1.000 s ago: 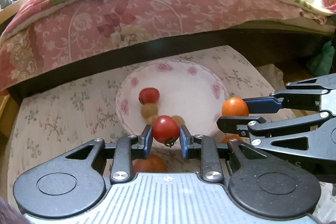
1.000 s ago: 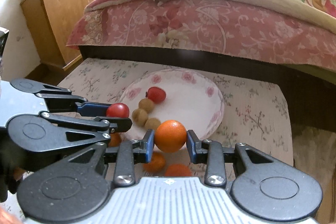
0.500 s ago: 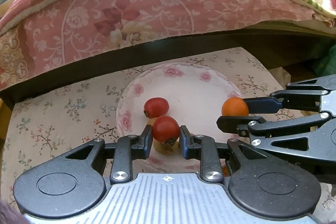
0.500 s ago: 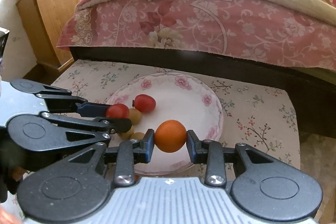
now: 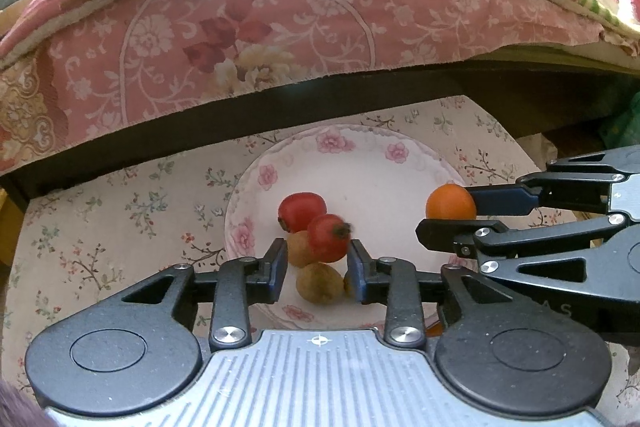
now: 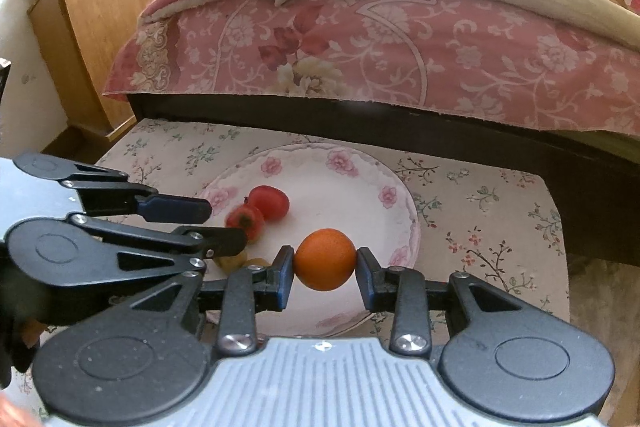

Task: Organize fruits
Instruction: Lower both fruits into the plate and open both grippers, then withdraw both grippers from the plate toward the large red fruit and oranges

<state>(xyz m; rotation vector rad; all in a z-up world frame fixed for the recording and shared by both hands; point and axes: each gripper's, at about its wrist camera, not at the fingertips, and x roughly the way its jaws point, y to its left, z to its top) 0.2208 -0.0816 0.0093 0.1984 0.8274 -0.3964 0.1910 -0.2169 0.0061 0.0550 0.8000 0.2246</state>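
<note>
Since the frame half a second back the left gripper (image 5: pixel 318 269) has let go: its jaws now stand wide, and the red tomato (image 5: pixel 329 238) it held sits clear of both pads, blurred, just above the brown fruits in the plate. Whether it is resting or in the air cannot be told. Both grippers have also moved further in over the plate.

The bed (image 6: pixel 400 59), draped in a pink flowered quilt, fills the back of both views, with a wooden cabinet (image 6: pixel 96 27) at its left in the right wrist view. In front of it stands the low desk (image 6: pixel 488 211) under a floral cloth. On the desk lies the white plate (image 6: pixel 344 163) with pink roses round its rim.

The right gripper (image 6: pixel 324 261) hangs over the near right part of the plate, its jaws closed on the orange (image 6: pixel 325 259), which is pinched on both sides.

In the plate a second tomato (image 5: pixel 301 210) lies just behind the loose one, touching it in the view. Two small brown fruits (image 5: pixel 319 283) lie at the near rim, between the left gripper's open pads.
</note>
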